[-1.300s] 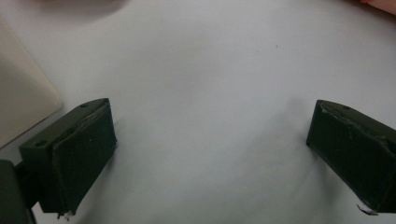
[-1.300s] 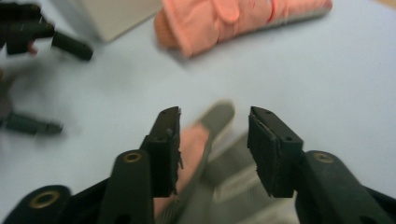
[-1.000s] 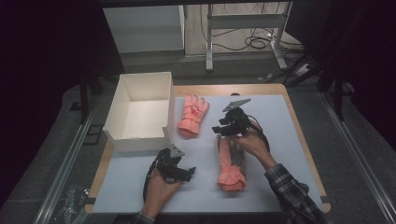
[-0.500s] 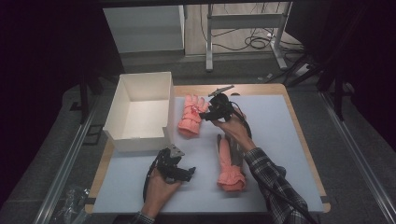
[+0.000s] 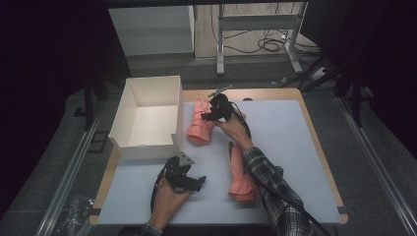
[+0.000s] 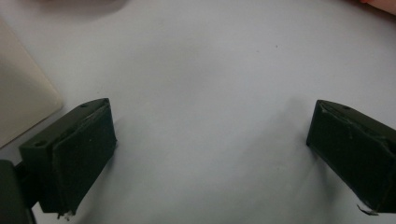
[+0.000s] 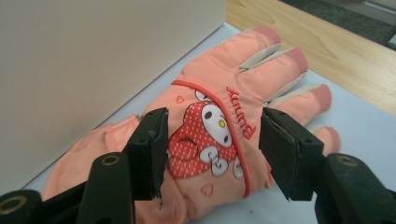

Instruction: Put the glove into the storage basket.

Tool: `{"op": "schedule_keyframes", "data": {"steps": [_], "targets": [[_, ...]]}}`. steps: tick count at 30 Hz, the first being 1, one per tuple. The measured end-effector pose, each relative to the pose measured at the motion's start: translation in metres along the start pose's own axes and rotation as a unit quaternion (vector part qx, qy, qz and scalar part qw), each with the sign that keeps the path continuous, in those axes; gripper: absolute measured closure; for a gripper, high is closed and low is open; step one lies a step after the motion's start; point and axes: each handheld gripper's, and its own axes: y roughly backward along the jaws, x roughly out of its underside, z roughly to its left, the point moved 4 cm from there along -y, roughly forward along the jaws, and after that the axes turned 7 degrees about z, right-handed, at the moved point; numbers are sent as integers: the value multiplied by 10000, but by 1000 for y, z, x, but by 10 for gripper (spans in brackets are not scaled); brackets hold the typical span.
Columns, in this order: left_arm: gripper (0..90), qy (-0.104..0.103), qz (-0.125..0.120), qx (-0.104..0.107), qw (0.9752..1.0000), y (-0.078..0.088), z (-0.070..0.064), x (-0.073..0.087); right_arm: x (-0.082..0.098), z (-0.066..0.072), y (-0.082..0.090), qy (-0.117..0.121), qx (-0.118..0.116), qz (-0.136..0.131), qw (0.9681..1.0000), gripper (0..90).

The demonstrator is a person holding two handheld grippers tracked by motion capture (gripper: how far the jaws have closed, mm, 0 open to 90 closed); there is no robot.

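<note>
Right gripper [image 5: 207,117]: held in the person's right hand at the far middle of the table, directly over the far glove; jaws apart, one on each side of the glove's back, closed on nothing.
Right gripper, own view [image 7: 212,151]: the two black jaws straddle the printed patch, gap between them unfilled; whether the tips touch the fabric cannot be told.
Far glove [image 7: 224,126]: salmon-pink, lying flat, back side up; red dotted heart with a white cartoon rabbit face and the word "Bunny" in red; fingers pointing to the far edge, cuff toward the near side; just right of the box.
Left gripper [image 5: 197,182]: held in the person's left hand at the near left of the table, low over the mat; jaws spread wide, nothing between them.
Left gripper, own view [image 6: 210,154]: bare pale mat between the jaws; a cream box corner at the left edge.
Near glove [image 5: 239,174]: same salmon-pink, lying lengthwise at near centre-right, partly under the right forearm in its plaid sleeve [image 5: 275,189]; well apart from the left gripper.
Box [image 5: 129,142]: white, open-topped, inside bare; far left of the table, its right wall just beside the far glove.
Table [image 5: 300,147]: pale blue-grey mat on a wooden top, wood showing along the far and right edges.
</note>
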Motion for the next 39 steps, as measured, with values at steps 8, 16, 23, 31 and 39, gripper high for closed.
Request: {"op": "schedule_keyframes", "data": {"steps": [8,16,23,31,39], "targets": [[14,-2,0,-1,10000,0,0,0,2,1,-28,-114,-52,517,9986,717],[14,-2,0,-1,10000,0,0,0,0,6,-16,-52,127,525,9985,865],[14,-3,-1,-3,10000,0,0,0,2,9,11,45,-222,405,9989,864],[14,-6,7,-5,10000,0,0,0,4,20,49,264,-549,266,9978,861],[14,-6,1,-4,10000,0,0,0,13,33,87,438,-698,101,9965,861]]}}
